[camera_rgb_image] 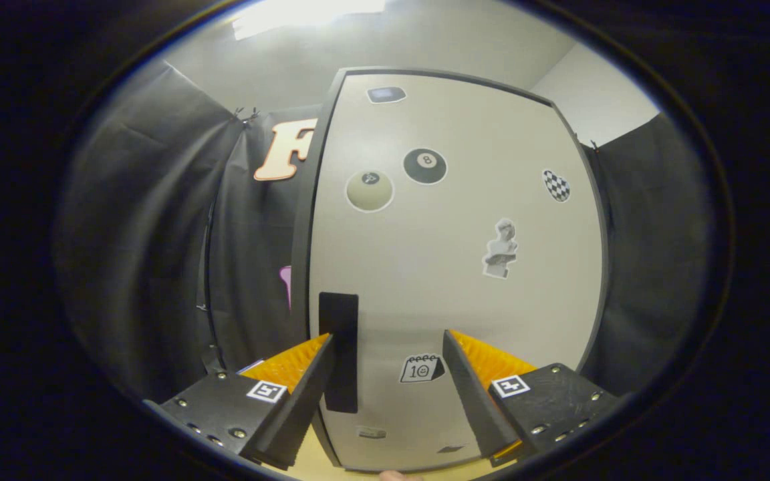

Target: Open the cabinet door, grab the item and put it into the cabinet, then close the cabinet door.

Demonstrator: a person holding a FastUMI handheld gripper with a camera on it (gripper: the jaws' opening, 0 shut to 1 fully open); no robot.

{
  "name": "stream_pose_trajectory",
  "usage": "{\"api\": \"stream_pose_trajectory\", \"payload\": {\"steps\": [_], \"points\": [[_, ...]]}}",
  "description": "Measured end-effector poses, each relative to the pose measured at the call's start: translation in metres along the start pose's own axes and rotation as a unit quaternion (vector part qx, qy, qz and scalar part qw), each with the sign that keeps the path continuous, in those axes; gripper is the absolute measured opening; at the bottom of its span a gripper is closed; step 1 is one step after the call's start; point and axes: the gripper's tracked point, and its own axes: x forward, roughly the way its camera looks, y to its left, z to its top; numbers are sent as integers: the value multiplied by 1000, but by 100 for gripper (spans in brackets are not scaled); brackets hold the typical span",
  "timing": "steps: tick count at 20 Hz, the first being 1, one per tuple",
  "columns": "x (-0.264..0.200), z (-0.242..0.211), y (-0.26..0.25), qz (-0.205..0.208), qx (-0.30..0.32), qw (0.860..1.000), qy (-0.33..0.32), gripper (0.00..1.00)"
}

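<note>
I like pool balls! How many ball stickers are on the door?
2: the black ball up high on the door, the pale ball just left of it.

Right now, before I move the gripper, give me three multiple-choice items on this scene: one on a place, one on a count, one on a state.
1. Where is the black handle on the cabinet door?
A. near its left edge, just ahead of the left finger
B. at its top right corner
C. in its middle

2. How many round ball stickers are on the door?
A. none
B. two
C. five

3. What state is the gripper in?
A. shut on the handle
B. open, holding nothing
C. shut on a cup

Key: 1 A, the handle runs along the left edge; 2 B, a pale ball sticker and a black ball sticker; 3 B, the fingers stand apart.
</note>
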Motion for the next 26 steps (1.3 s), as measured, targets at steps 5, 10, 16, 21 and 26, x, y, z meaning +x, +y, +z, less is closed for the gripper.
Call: {"api": "stream_pose_trajectory", "payload": {"steps": [5,10,16,21,26], "points": [[0,-5,7,6,-7,1000,3,96],[0,-6,8,2,-3,1000,4,96],[8,-29,27,18,3,999,46,95],[22,-48,37,18,-4,997,72,64],[27,-53,39,9,-10,997,74,44]]}}
